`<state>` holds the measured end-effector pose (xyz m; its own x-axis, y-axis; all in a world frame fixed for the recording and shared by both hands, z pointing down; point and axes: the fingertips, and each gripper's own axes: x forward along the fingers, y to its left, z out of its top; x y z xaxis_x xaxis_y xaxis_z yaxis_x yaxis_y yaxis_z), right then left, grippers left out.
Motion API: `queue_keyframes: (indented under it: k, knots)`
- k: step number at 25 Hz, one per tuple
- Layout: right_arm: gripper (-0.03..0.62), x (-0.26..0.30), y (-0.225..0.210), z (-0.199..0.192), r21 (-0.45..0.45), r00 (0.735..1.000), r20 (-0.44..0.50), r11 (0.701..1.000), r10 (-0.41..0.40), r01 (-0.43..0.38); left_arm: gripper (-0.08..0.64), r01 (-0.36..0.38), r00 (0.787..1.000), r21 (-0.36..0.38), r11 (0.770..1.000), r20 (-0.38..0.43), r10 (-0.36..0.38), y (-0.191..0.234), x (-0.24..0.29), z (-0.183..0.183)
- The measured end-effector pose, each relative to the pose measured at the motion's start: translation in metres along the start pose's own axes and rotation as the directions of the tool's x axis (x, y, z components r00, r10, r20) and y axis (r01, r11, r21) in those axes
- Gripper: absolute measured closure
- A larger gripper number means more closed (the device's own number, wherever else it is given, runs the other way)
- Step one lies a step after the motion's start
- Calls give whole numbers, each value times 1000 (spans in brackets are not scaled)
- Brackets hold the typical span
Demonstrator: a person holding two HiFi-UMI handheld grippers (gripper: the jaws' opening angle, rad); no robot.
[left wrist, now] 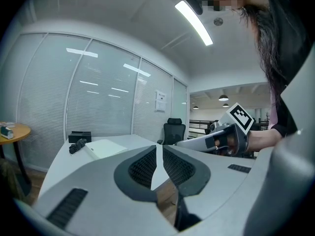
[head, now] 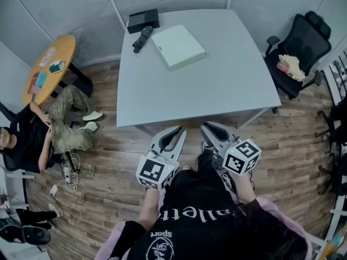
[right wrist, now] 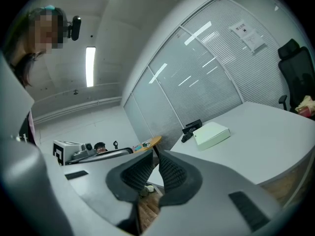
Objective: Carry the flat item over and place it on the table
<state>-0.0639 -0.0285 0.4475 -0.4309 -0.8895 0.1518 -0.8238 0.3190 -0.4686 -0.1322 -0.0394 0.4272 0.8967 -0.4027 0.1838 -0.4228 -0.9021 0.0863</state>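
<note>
**Both claws closed and empty; flat box far up-frame, in line with the left claw**

In the head view the flat white box (head: 178,46) lies on the grey table (head: 217,91), in the upper centre of the frame, toward the table's far left part; a dark folded umbrella (head: 142,38) sits just beside its left edge and a black box (head: 143,20) near the far corner.

The left gripper (head: 177,130) and the right gripper (head: 209,127) hover over the floor at lower centre, just short of the table's near edge; each gripper view shows its jaws pressed together with nothing between them.

Key relation: the box stands well apart from both claws, across most of the tabletop; it sits almost straight up-frame from the left gripper, so I judge that one nearer; the right one would have to cross toward the upper left.

The box looks nearly square and is turned so a corner points at me; I cannot call a long axis.

Judgement: the item already rests on the table, so the carry is either finished or not yet begun.
</note>
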Motion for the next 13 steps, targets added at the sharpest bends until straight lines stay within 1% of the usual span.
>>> queue_keyframes:
  k: [6, 13]
  knots:
    - [540, 4, 0, -2, 14, 1000, -13, 1000, 21, -21, 503, -6, 1000, 2, 1000, 3, 6, 2, 2, 1]
    - [540, 14, -12, 0, 24, 999, -32, 999, 29, -29, 503, -32, 999, -9, 999, -2, 32, 16, 10, 1]
